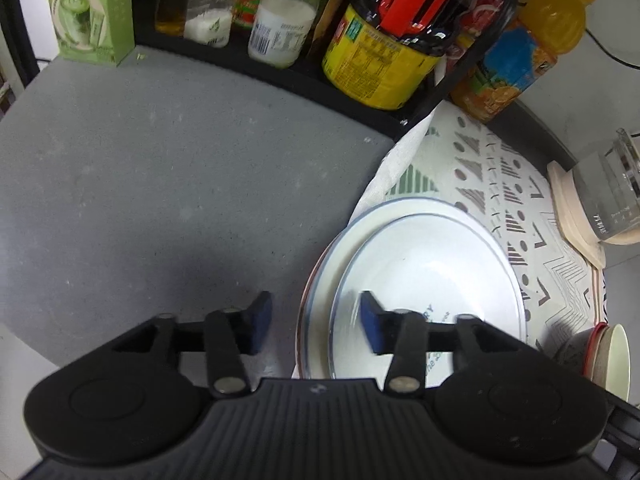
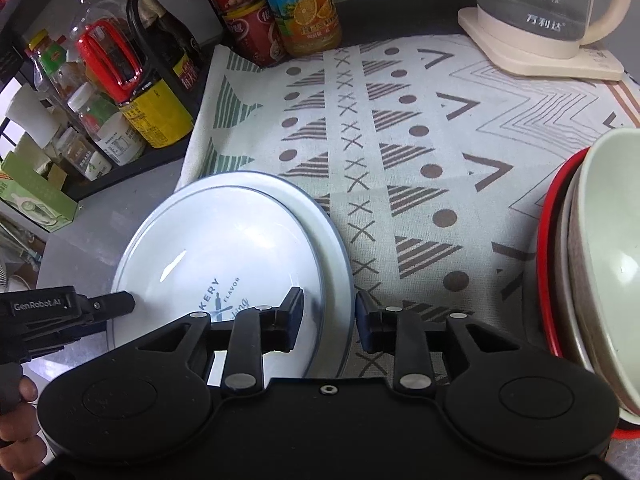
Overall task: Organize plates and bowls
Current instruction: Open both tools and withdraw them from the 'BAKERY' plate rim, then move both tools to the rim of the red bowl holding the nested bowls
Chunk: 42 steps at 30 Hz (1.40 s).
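A white blue-rimmed plate (image 1: pixel 428 272) (image 2: pixel 216 248) with printed lettering lies on a larger white plate (image 1: pixel 348 236) (image 2: pixel 320 216), at the left edge of the patterned cloth. My left gripper (image 1: pixel 316 322) (image 2: pixel 112 306) stands open astride the stack's left rim, its pads clear of it. At the opposite side my right gripper (image 2: pixel 328 314) is open, with the stack's right rim between its fingers but not pressed. A stack of nested bowls (image 2: pixel 600 260) (image 1: pixel 612 356), cream on top with a red rim beneath, sits at the right.
The patterned cloth (image 2: pixel 400 140) covers the right of the grey counter (image 1: pixel 160 180). A black rack of bottles and jars (image 1: pixel 380 52) (image 2: pixel 132 92) lines the back. A glass kettle (image 2: pixel 540 8) (image 1: pixel 612 200) stands at the back right, a green box (image 1: pixel 92 12) at the far left.
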Available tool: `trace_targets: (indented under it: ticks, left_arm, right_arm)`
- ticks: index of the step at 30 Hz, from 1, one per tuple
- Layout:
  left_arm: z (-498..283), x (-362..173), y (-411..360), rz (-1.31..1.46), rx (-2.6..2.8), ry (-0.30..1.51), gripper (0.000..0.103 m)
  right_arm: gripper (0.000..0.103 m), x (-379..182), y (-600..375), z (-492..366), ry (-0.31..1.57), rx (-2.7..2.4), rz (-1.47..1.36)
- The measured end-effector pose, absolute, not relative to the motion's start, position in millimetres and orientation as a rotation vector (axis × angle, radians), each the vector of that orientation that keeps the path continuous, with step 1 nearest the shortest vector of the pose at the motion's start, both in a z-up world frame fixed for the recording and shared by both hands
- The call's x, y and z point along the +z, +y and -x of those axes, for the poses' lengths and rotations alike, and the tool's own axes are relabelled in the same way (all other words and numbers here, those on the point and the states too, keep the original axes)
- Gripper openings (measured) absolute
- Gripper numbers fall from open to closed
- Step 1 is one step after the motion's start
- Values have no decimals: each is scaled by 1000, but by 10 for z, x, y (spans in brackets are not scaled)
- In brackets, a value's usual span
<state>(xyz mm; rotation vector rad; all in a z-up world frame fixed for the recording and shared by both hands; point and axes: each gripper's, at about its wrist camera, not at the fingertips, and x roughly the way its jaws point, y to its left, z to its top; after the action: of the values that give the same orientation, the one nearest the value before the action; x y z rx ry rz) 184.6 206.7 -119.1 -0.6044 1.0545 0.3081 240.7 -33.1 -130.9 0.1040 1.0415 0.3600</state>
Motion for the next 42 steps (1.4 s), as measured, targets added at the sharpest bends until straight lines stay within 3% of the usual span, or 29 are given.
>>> trace_targets:
  ticks: [3, 7, 11, 15, 42]
  left_arm:
    - [-1856, -1086, 2051, 581, 299, 1041, 73]
    - [-1890, -942, 1999, 543, 270, 1023, 81]
    - [-1899, -808, 1924, 503, 251, 995, 89]
    - [-1917, -709, 1827, 469, 226, 971, 103]
    - [-2357, -367, 773, 376, -13, 963, 103]
  right_arm:
    - [47, -1190, -338, -2359, 1006, 372, -98]
    - [61, -993, -362, -2287, 948, 394, -99]
    - [86, -808, -414, -2196, 880, 396, -94]
    - [101, -684, -505, -2122, 843, 375, -100]
    - [103, -421, -1561, -1896, 764, 190, -196]
